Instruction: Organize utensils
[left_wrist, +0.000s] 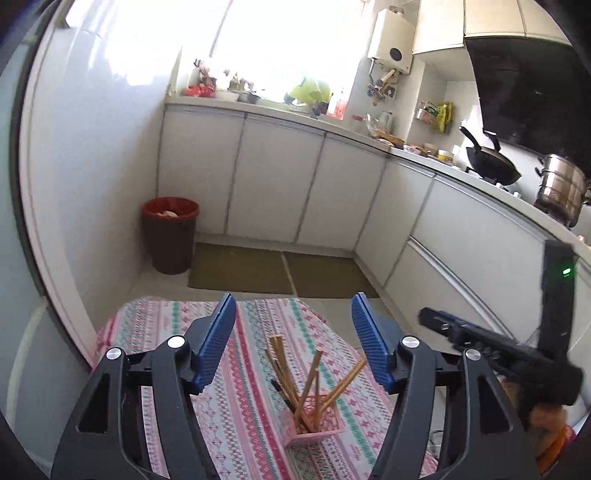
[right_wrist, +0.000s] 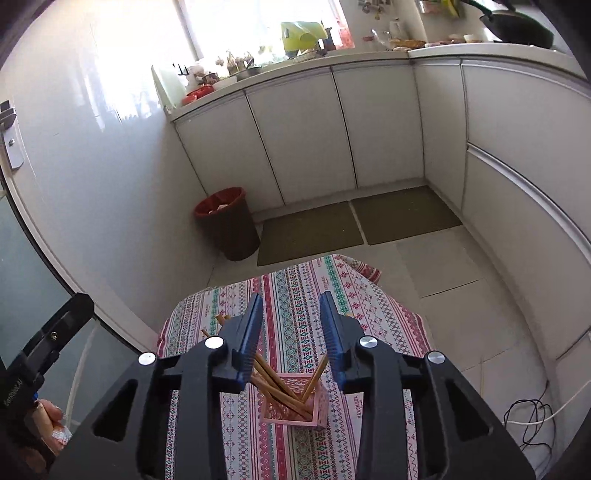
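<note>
A pink square holder (left_wrist: 314, 428) stands on a patterned tablecloth (left_wrist: 243, 369) and holds several wooden chopsticks (left_wrist: 284, 369) that lean in different directions. My left gripper (left_wrist: 293, 332) hangs above and behind it, open wide, with nothing between its blue pads. In the right wrist view the same holder (right_wrist: 295, 406) sits just below my right gripper (right_wrist: 291, 332), which is open with a narrower gap. The chopsticks (right_wrist: 277, 384) rise beneath its fingers without being pressed. The right gripper's body (left_wrist: 498, 354) shows at the right edge of the left wrist view.
A red-lined dark bin (left_wrist: 170, 236) stands on the floor by the wall. White cabinets (left_wrist: 273, 184) line the far side, with a wok (left_wrist: 491, 162) and a steel pot (left_wrist: 561, 188) on the counter. Two floor mats (right_wrist: 354, 225) lie beyond the table. Cables (right_wrist: 532, 417) lie at right.
</note>
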